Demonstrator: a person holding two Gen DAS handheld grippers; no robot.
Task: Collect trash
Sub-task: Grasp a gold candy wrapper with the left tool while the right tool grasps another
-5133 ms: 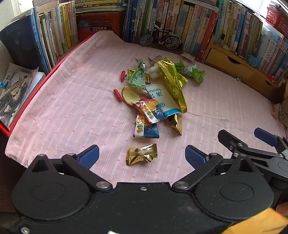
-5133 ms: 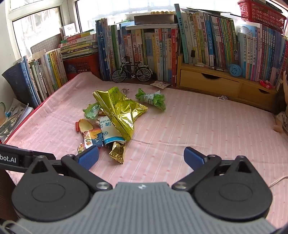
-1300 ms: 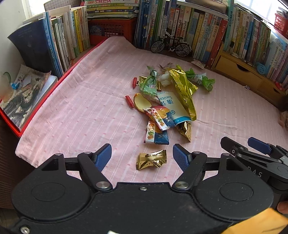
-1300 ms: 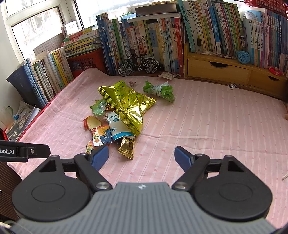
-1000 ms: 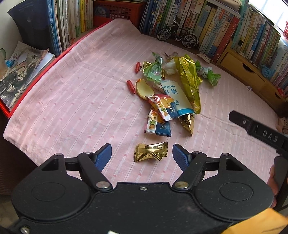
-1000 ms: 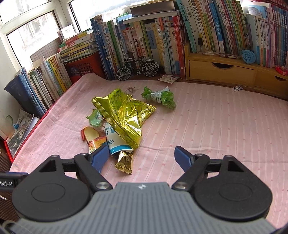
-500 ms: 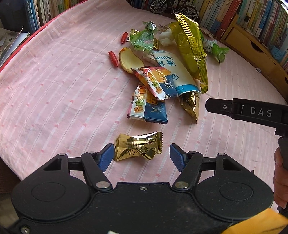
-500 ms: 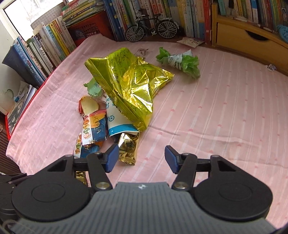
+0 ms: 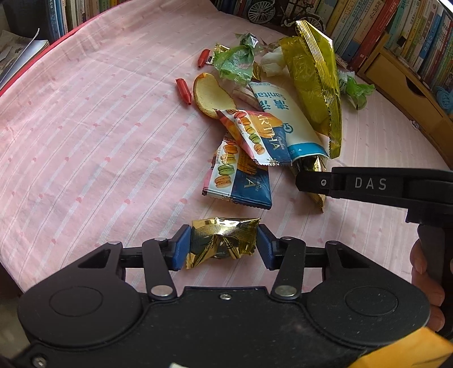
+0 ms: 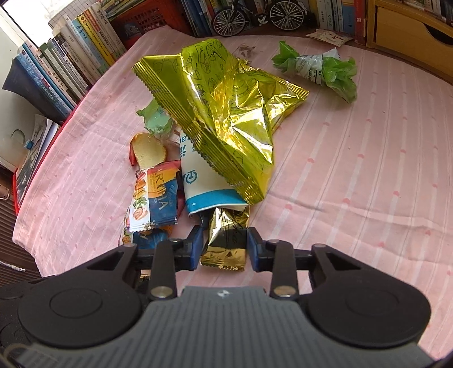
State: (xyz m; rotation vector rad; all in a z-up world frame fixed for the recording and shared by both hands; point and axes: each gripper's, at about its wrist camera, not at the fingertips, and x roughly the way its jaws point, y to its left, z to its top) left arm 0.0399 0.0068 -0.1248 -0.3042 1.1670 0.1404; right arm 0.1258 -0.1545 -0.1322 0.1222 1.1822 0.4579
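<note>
On the pink striped cloth (image 9: 85, 136) lies a heap of snack trash. My left gripper (image 9: 223, 246) has its blue pads pressed on both ends of a crumpled gold candy wrapper (image 9: 223, 240) at the near edge of the heap. My right gripper (image 10: 224, 246) is shut on a small gold foil packet (image 10: 226, 240) that sticks out from under a white-and-blue pouch (image 10: 203, 181). Beyond lie macaron cookie wrappers (image 9: 240, 175), a big yellow-gold chip bag (image 10: 226, 113), a green wrapper (image 9: 235, 62) and two red candies (image 9: 184, 90). The right tool shows as a black bar (image 9: 368, 184).
Rows of books (image 10: 70, 56) line the left and far sides, with a toy bicycle (image 10: 254, 14) and a wooden drawer unit (image 9: 402, 76) at the back. A green-and-white wrapper (image 10: 320, 68) lies apart at far right. A hand (image 9: 424, 271) holds the right tool's handle.
Both grippers came down and forward onto the cloth and narrowed. The left one now pinches the gold candy wrapper, and the right one pinches the gold foil packet.
</note>
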